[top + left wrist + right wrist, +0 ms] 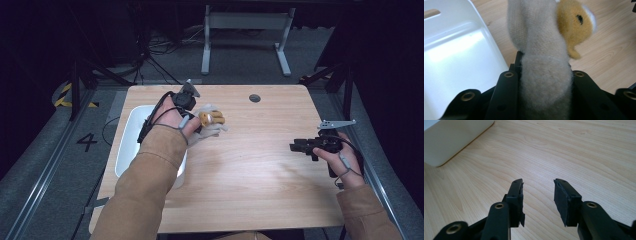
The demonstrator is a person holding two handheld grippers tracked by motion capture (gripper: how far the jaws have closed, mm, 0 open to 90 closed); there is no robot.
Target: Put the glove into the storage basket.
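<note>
A soft plush toy [214,120], beige with a yellow-orange patch, hangs lifted off the table beside the white tray [129,135]. My left gripper [196,123] is shut on it. In the left gripper view the toy's beige body [539,30] is squeezed between the two black jaws of the left gripper [544,75], and the yellow part sticks out to the upper right. My right gripper [295,146] rests low at the table's right side, pointing left. In the right gripper view the right gripper [537,185] stands open with bare wood between its pads.
The white tray [454,50] lies along the left edge of the wooden table [250,175]; its corner [449,137] also appears in the right gripper view. A small round grommet [254,98] sits near the far edge. A desk frame [245,30] stands on the floor beyond.
</note>
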